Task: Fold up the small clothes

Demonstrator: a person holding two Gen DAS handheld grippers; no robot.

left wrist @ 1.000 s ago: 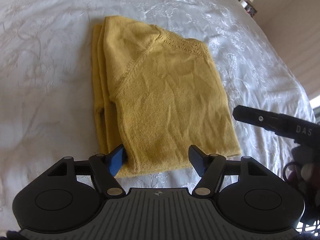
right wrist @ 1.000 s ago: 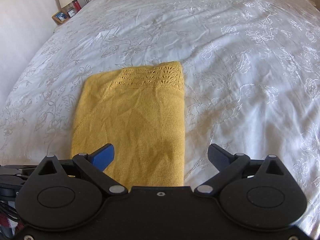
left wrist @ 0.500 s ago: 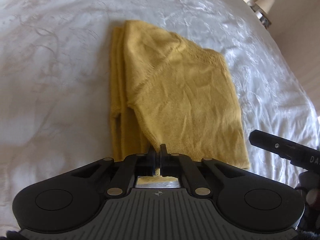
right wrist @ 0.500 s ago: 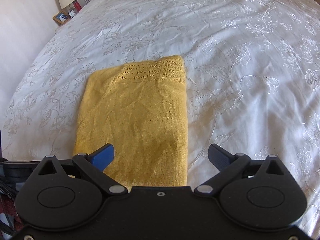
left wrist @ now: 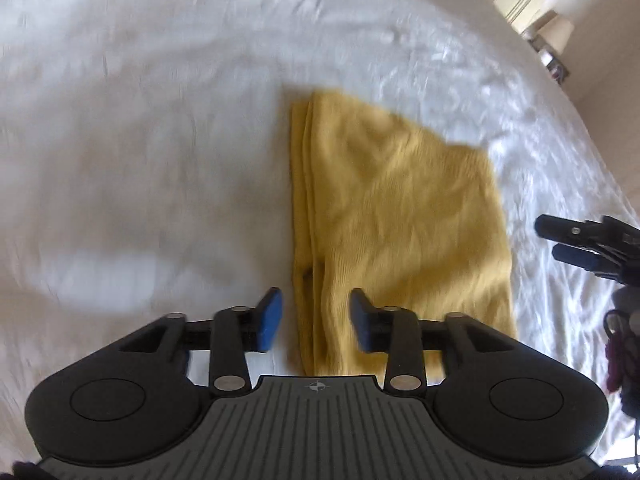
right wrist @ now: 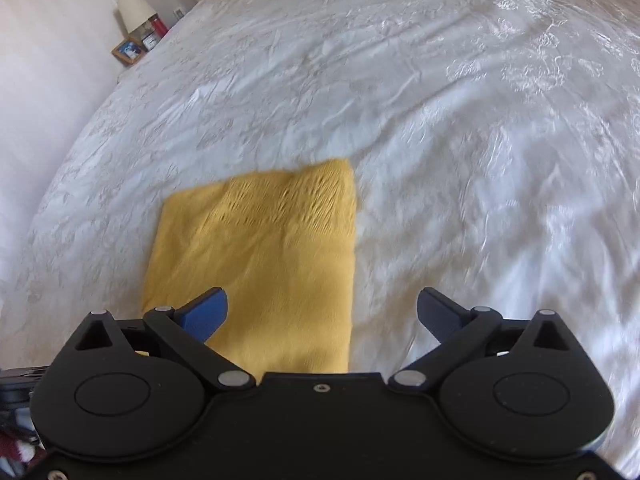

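A mustard-yellow knit garment [left wrist: 400, 216] lies folded into a rectangle on the white bedspread [left wrist: 140, 160]. It also shows in the right wrist view [right wrist: 264, 264], with its lace-knit edge at the far end. My left gripper [left wrist: 316, 320] is open, its blue pads either side of the garment's near left folded edge, holding nothing. My right gripper [right wrist: 322, 314] is open wide over the garment's near right edge and is empty. Its fingers [left wrist: 576, 236] show at the right of the left wrist view.
The white embroidered bedspread [right wrist: 460, 120] spreads all around the garment. A bedside table with a lamp [right wrist: 136, 10] and a framed photo [right wrist: 128, 50] stands by the wall at the far left. The wall runs along that side.
My left gripper was open, shut at the garment's near edge half a second ago, and is open again now. Both grippers have pulled back, and the garment lies further off.
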